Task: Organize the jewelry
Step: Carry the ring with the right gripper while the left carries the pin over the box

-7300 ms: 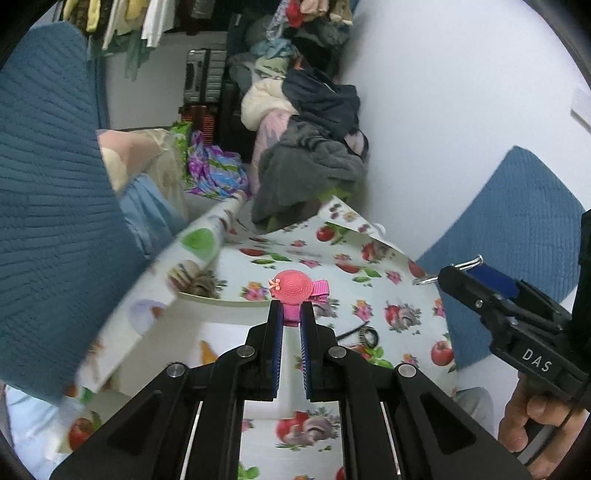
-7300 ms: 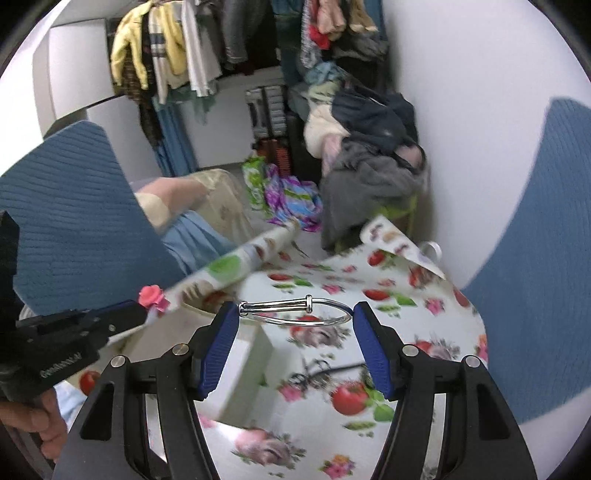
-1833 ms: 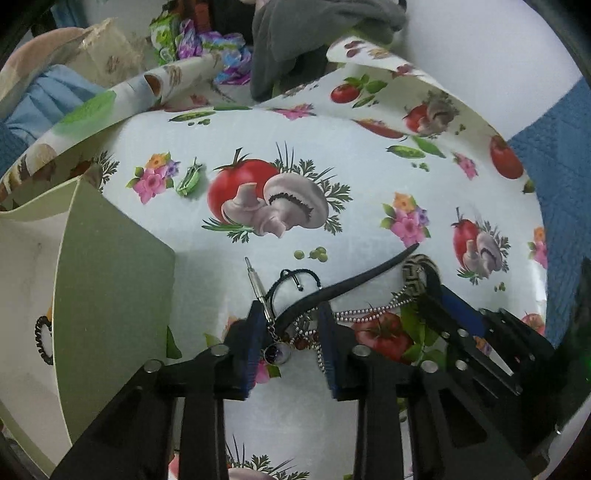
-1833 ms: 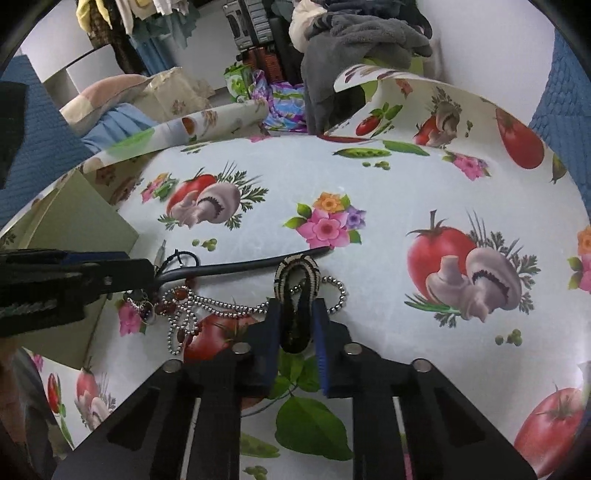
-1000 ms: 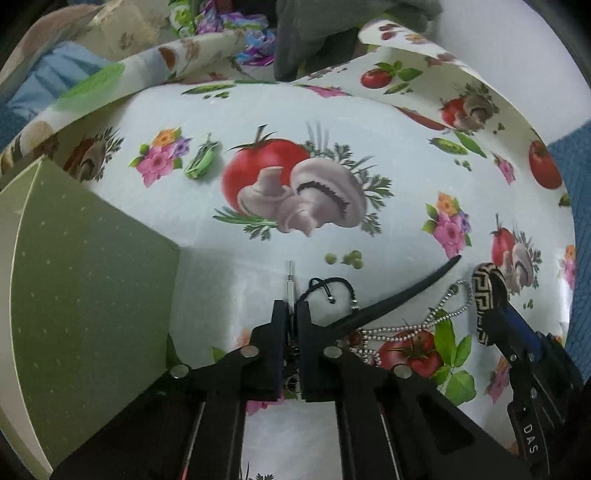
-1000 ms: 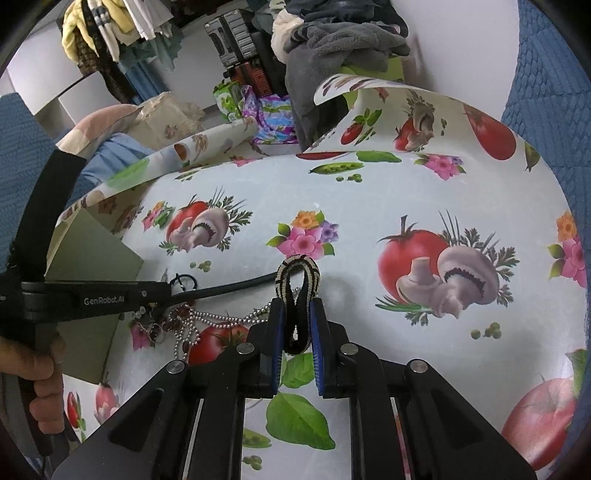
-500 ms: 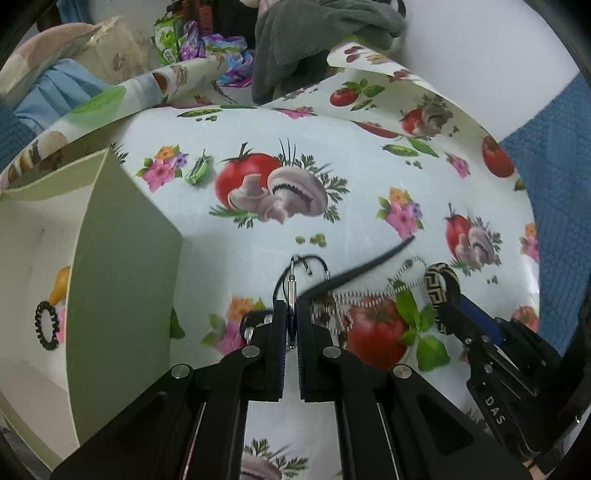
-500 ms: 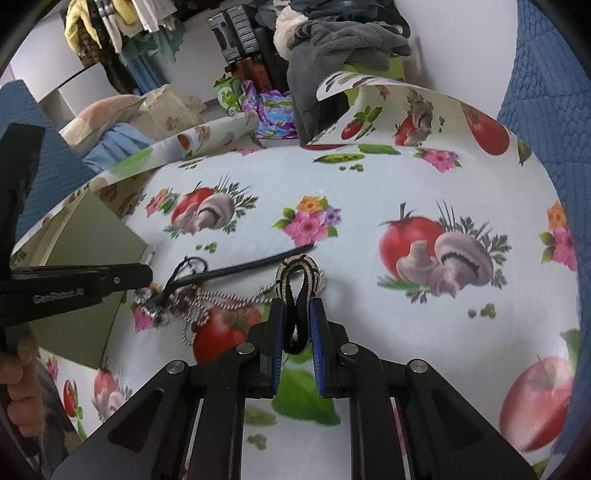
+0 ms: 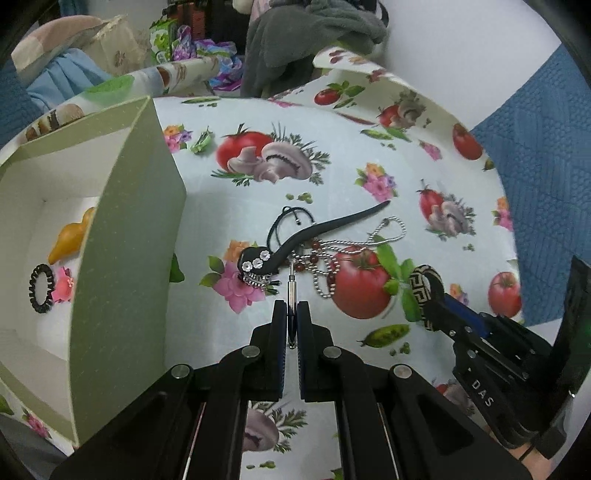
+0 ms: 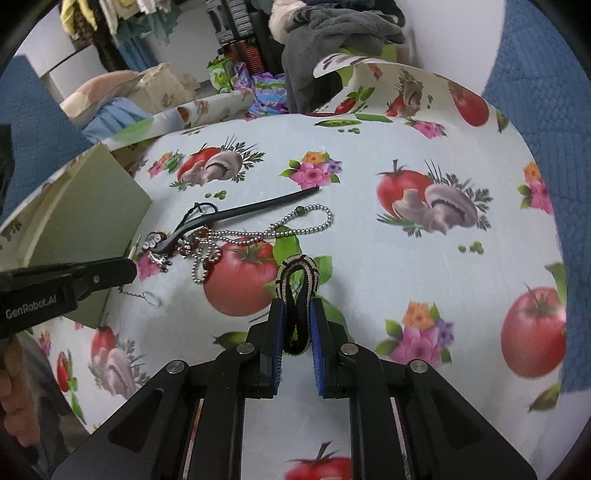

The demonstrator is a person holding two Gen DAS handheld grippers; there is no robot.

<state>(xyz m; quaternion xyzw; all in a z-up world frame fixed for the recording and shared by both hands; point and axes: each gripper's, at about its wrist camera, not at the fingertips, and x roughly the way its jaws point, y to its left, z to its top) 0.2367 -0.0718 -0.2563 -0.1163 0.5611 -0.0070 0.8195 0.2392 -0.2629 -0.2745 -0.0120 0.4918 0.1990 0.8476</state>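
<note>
My left gripper [image 9: 291, 308] is shut on a thin silver pin [image 9: 291, 291] with a small chain and ring hanging below it [image 10: 149, 297], held above the table. My right gripper [image 10: 297, 308] is shut on a black-and-cream patterned band [image 10: 298, 275], also seen in the left wrist view [image 9: 424, 291]. On the printed tablecloth [image 9: 332, 177] lie a black hair stick with rhinestones [image 9: 314, 236], a silver bead chain [image 10: 288, 229] and dark red beads [image 9: 314, 258]. A pale green box [image 9: 122, 240] stands open at the left, holding a black scrunchie [image 9: 41, 288], a pink flower piece [image 9: 63, 284] and an orange piece [image 9: 72, 236].
Blue quilted cushions [image 9: 535, 140] flank the table on the right. Piled clothes [image 10: 332, 33] and bags lie beyond the far edge. The tablecloth's far corner curls up [image 10: 343, 62].
My left gripper has lifted the silver pin away from the jewelry pile and drawn back. My right gripper has raised the patterned band slightly. The box interior has come more into view.
</note>
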